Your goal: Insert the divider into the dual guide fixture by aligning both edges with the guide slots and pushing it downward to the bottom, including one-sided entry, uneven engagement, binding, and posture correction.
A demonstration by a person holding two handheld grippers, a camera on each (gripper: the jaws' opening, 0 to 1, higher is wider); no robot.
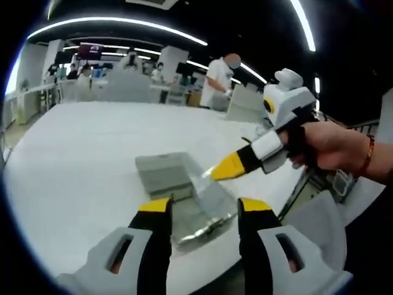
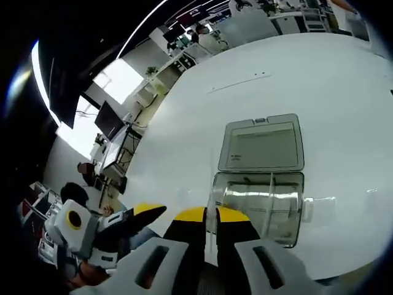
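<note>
A clear plastic box, the guide fixture (image 2: 270,203), lies on the white table (image 2: 319,80) with its grey lid (image 2: 261,144) folded open behind it. In the left gripper view the fixture (image 1: 199,212) sits between and just beyond the wide-apart jaws of my open left gripper (image 1: 206,206). My right gripper (image 2: 212,215) is shut on a thin clear divider (image 2: 213,193) at the fixture's near left edge. In the left gripper view the right gripper (image 1: 228,167), held by a hand, comes in from the right with the divider (image 1: 206,176) tilted over the fixture.
The table's near edge (image 1: 288,196) runs close behind the fixture, with a chair (image 1: 319,227) beyond it. A person (image 1: 218,80) stands at a far desk. My left gripper (image 2: 141,215) shows at the lower left of the right gripper view.
</note>
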